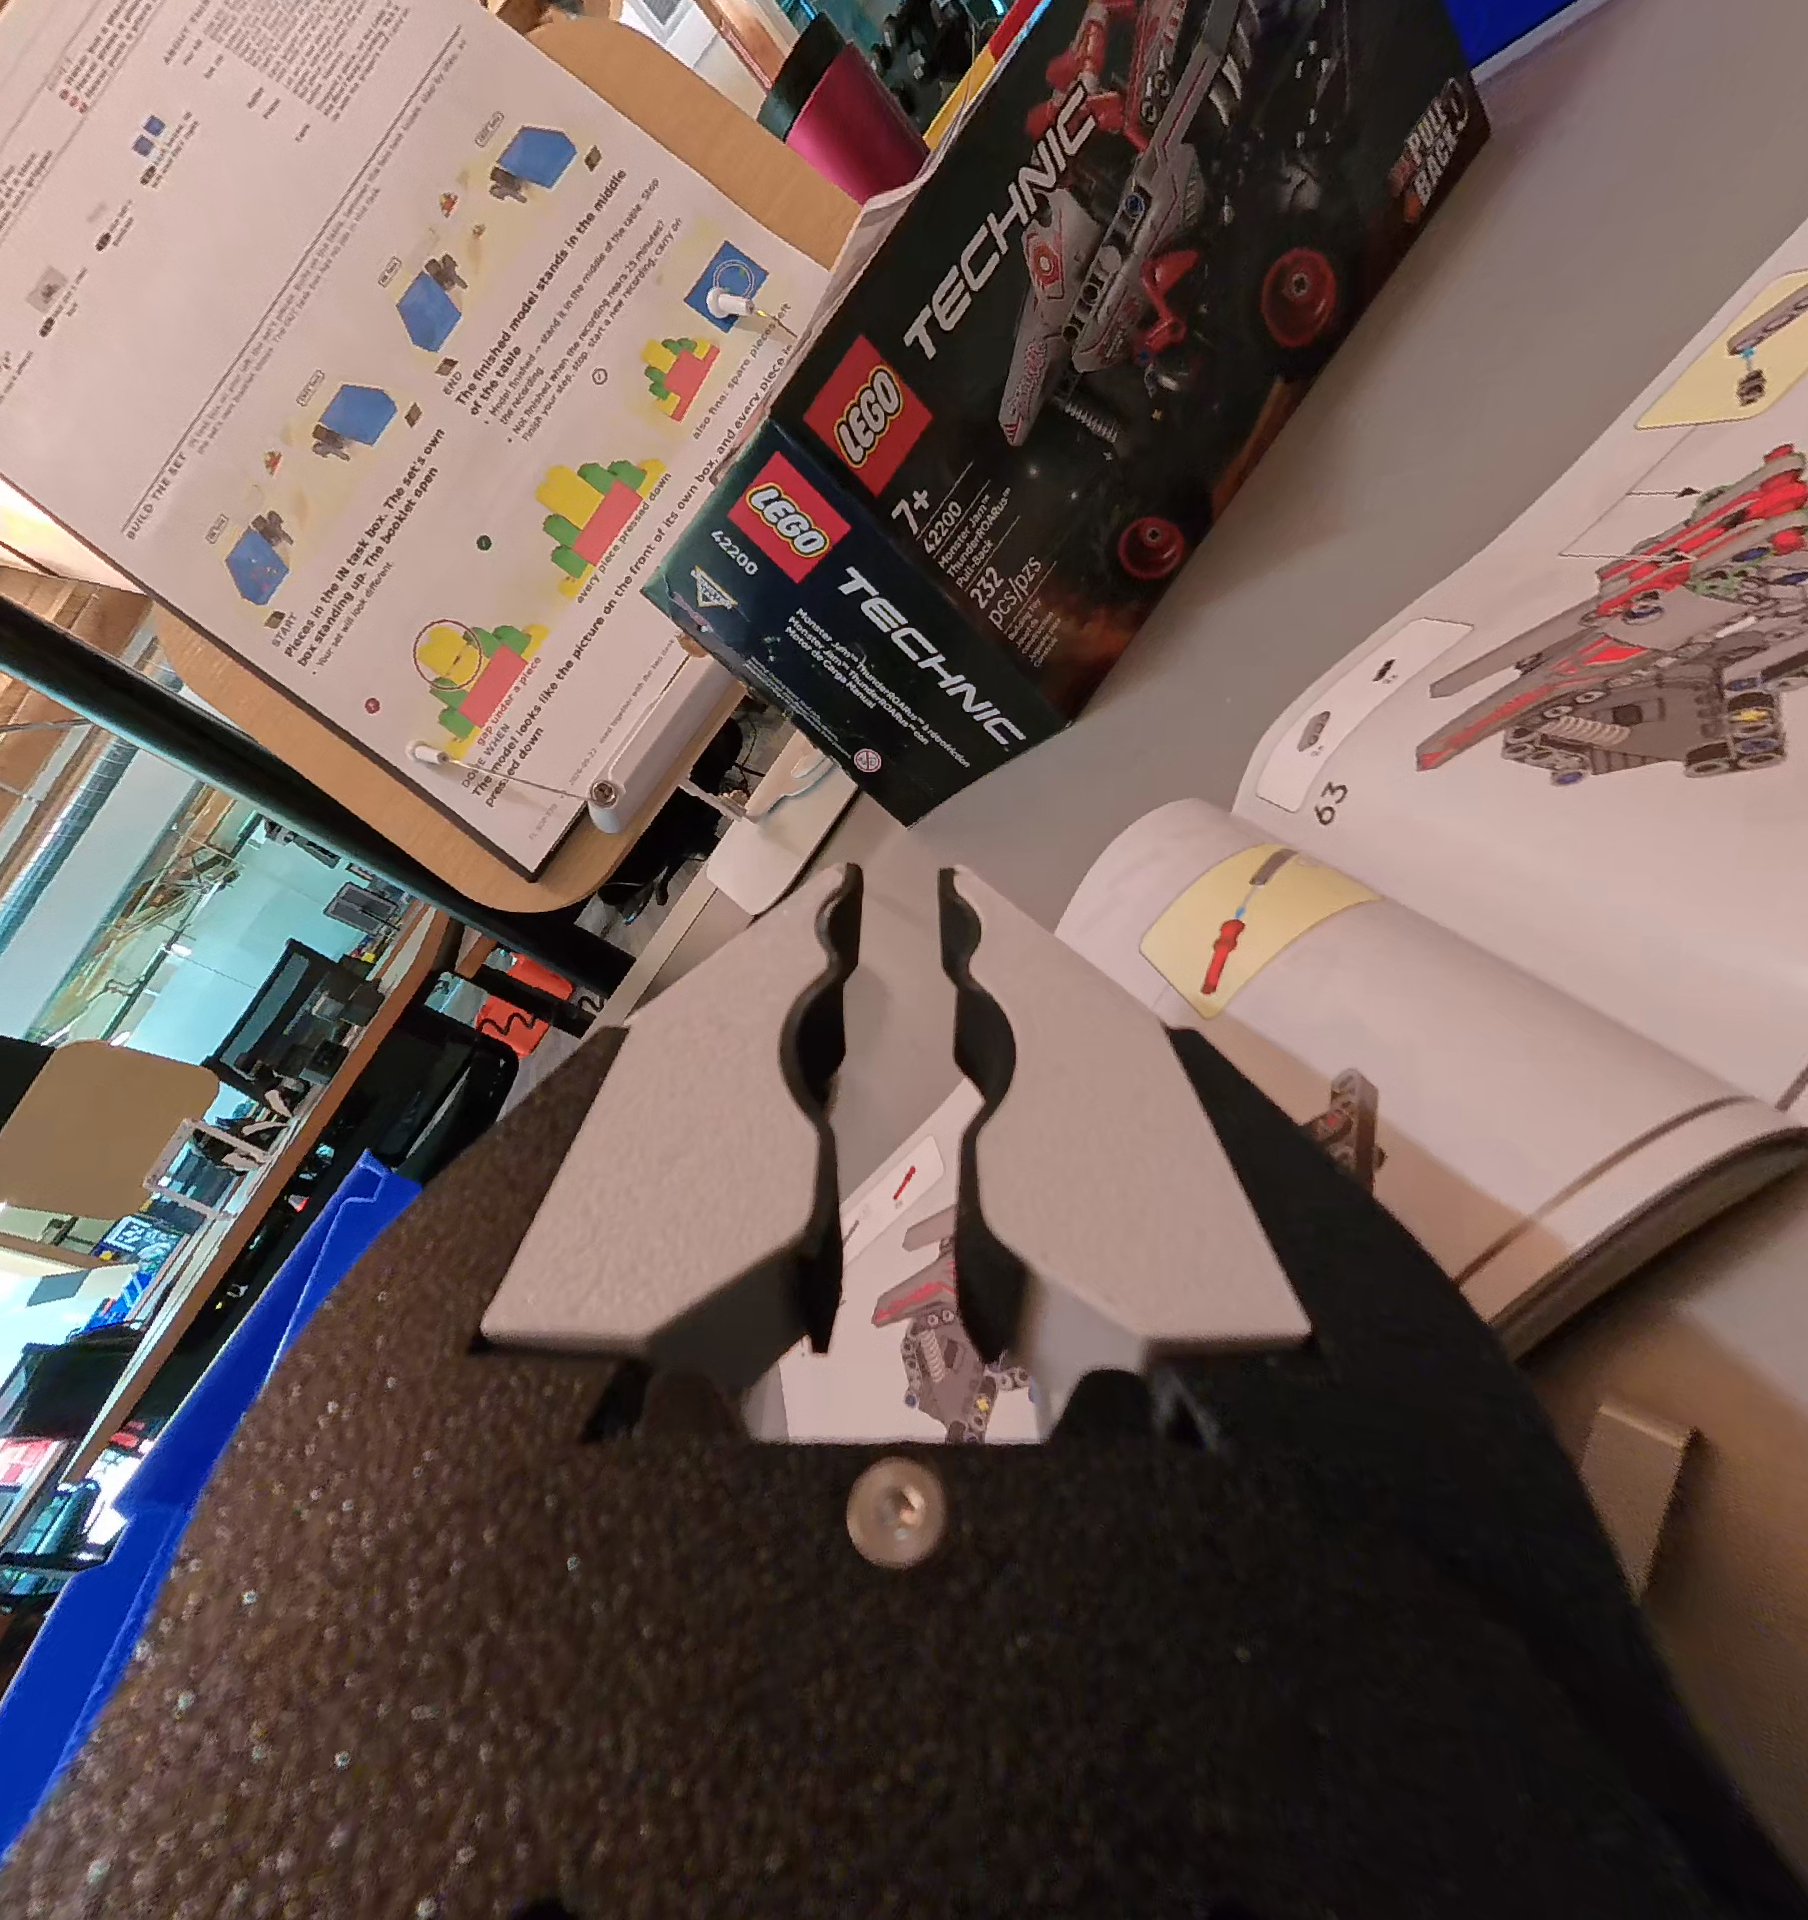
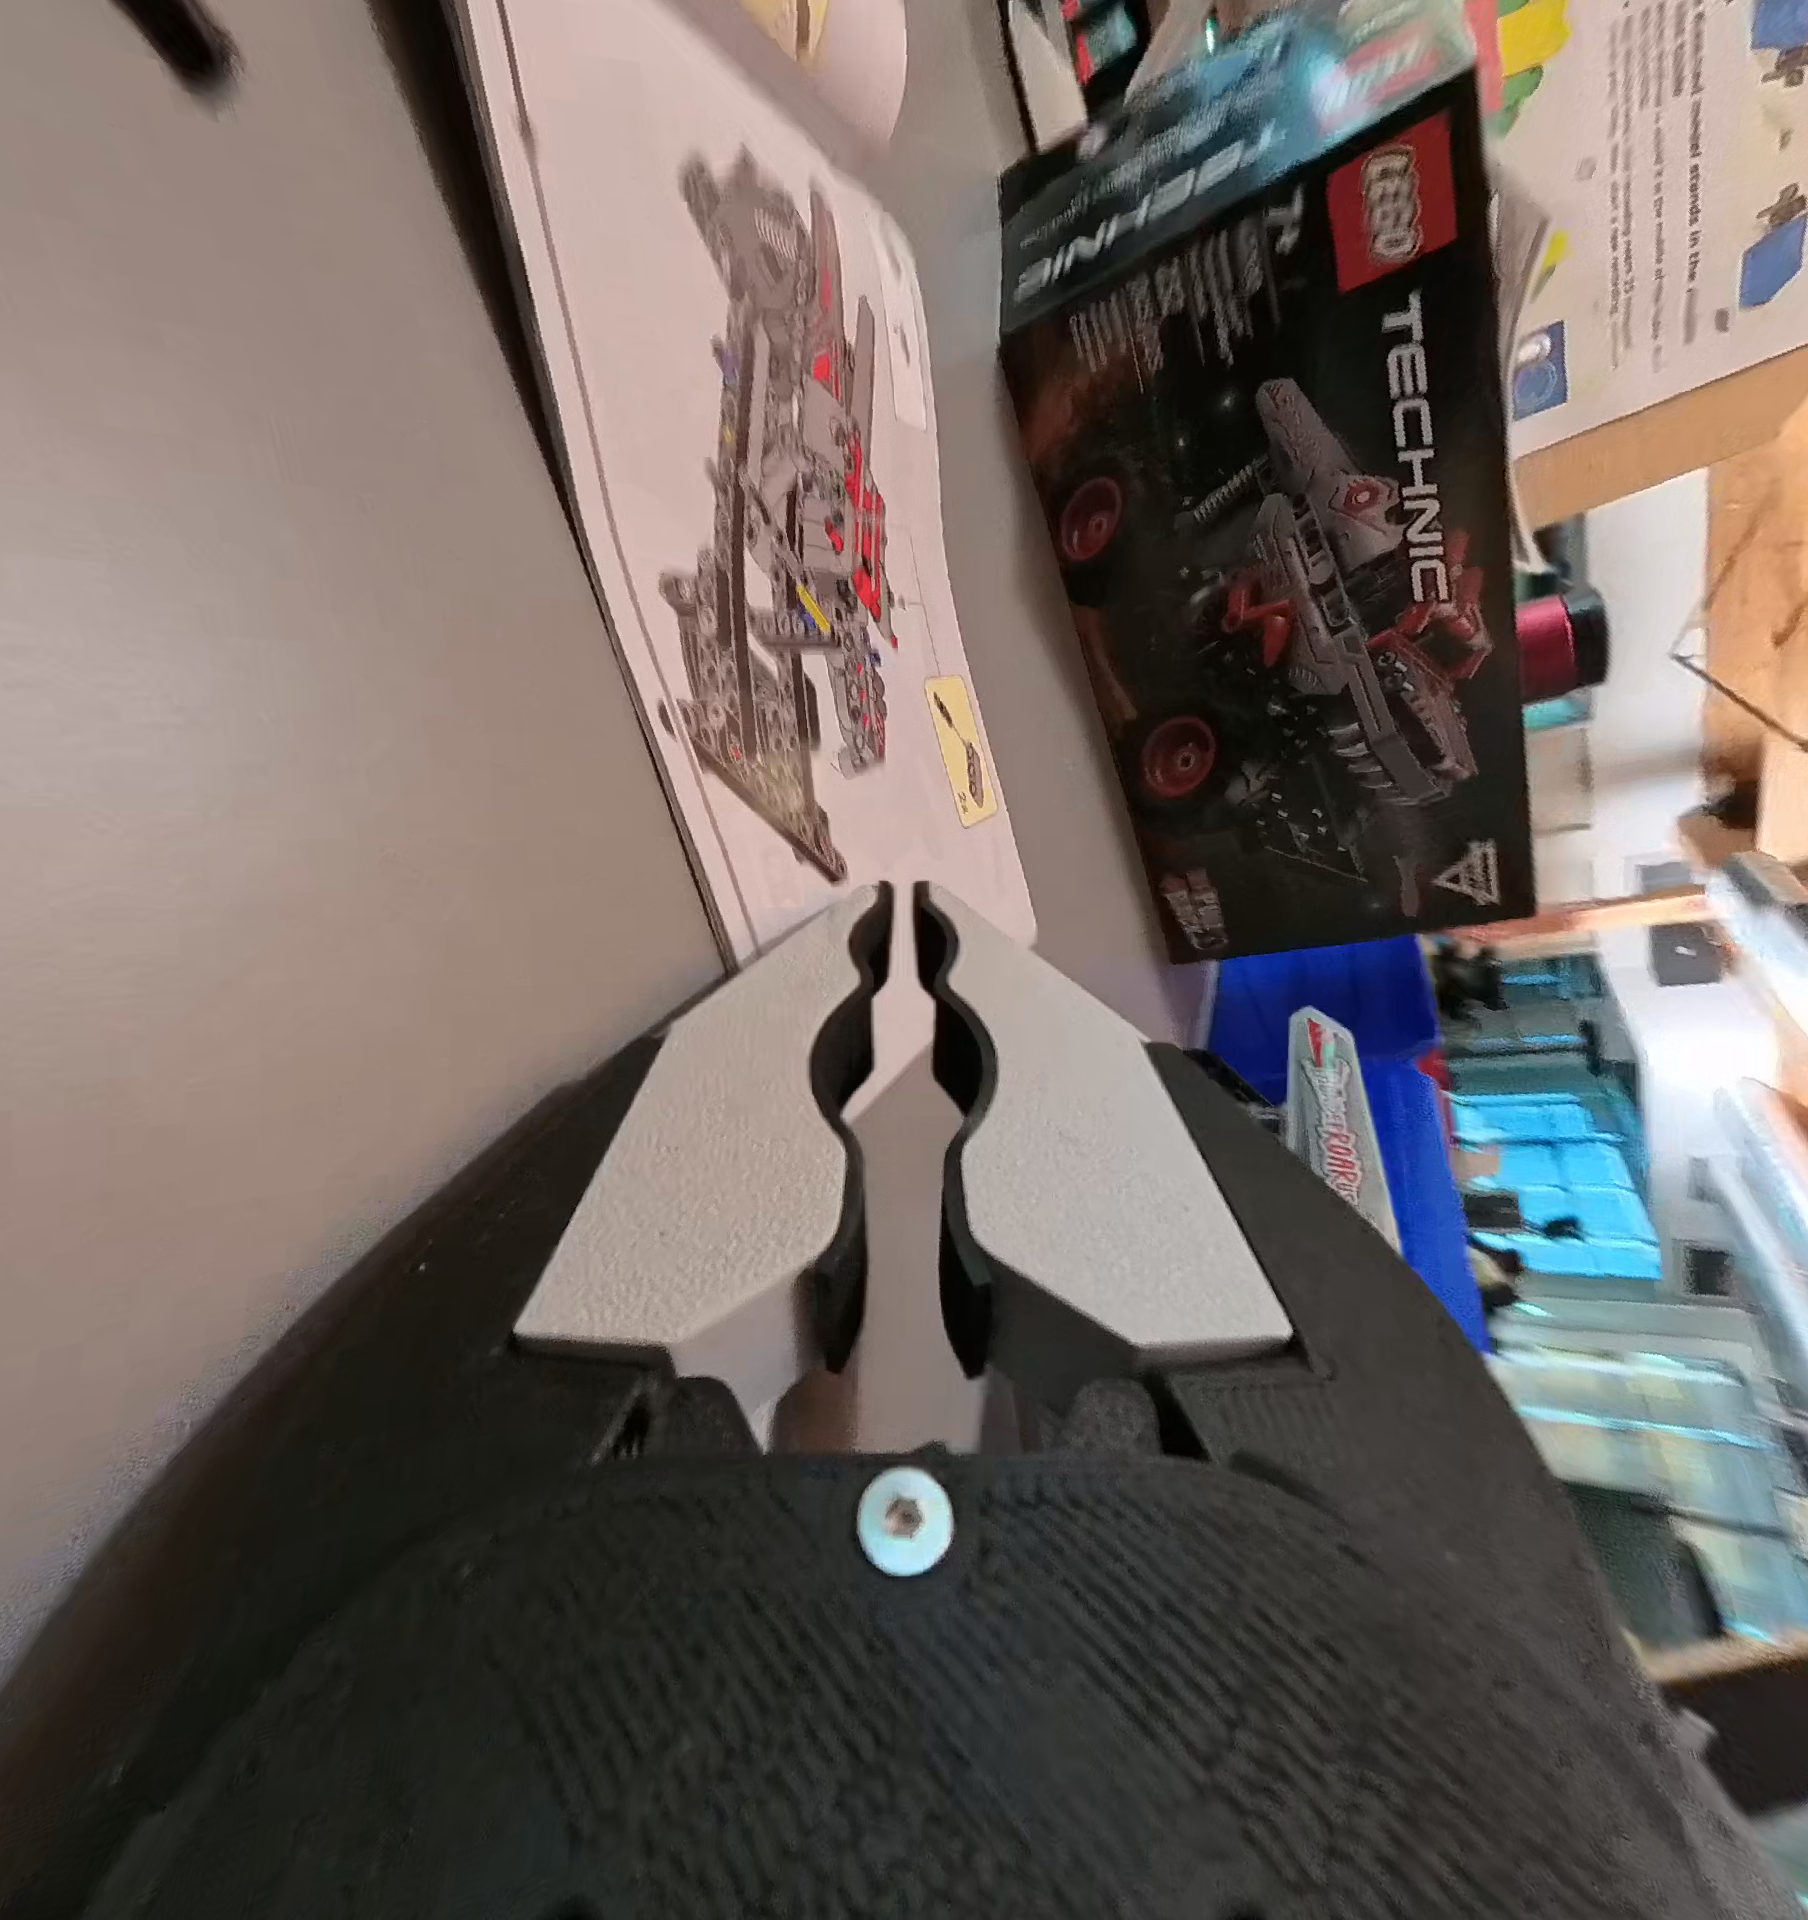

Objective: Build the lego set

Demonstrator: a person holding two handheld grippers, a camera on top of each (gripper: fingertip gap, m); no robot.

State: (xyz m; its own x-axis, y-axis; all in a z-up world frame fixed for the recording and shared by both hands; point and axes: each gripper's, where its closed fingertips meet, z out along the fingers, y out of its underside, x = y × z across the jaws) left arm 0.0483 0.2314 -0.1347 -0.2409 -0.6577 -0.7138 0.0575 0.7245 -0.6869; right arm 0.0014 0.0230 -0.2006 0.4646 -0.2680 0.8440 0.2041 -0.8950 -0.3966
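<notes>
The set's instruction booklet (image 1: pixel 1502 727) lies open on the grey table (image 1: pixel 1710 1558), showing drawings of a grey and red model. The dark set box (image 1: pixel 1035 416) stands upright behind it. My left gripper (image 1: pixel 900 883) hovers over the booklet's left page, jaws a little apart and empty. In the right wrist view, my right gripper (image 2: pixel 902 894) sits at the booklet's (image 2: pixel 775 520) near edge with its tips almost touching and nothing between them. The box (image 2: pixel 1295 571) stands beyond. No loose pieces or built model show in either view.
A blue bin (image 1: pixel 204 1403) stands at the table's edge by my left gripper. In the right wrist view another blue bin (image 2: pixel 1326 997) holds a sticker sheet (image 2: pixel 1331 1122). A printed sheet on a wooden board (image 1: pixel 360 364) leans behind the box. Across from one pair of fingers to the other is roughly 25 centimetres.
</notes>
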